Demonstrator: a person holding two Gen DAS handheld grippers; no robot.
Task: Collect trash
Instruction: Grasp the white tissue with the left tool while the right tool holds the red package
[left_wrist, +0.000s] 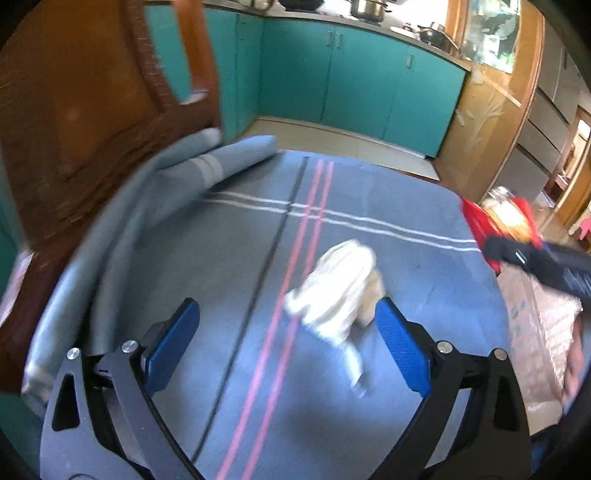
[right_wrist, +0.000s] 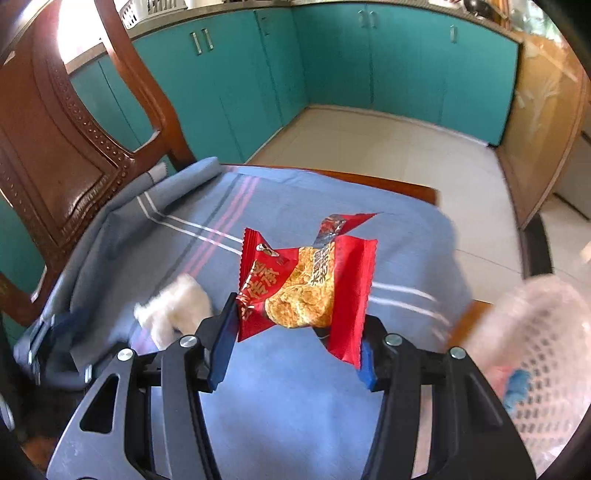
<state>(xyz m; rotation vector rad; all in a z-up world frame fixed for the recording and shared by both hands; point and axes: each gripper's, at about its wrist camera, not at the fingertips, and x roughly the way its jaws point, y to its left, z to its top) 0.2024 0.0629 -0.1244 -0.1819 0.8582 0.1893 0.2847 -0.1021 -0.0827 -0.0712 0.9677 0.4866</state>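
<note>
Right gripper (right_wrist: 295, 332) pinching red snack wrapper (right_wrist: 306, 280) at lower edge, lifted over tablecloth (right_wrist: 280, 406); light, crinkly, slippery. Left gripper (left_wrist: 288, 339) spread; your crumpled tissue (left_wrist: 340, 288) at 1 o'clock, soft, pinch its middle

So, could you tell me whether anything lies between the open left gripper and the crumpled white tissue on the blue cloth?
Nothing visible does: the left gripper is open, and only bare blue striped cloth separates it from the crumpled white tissue.
</note>
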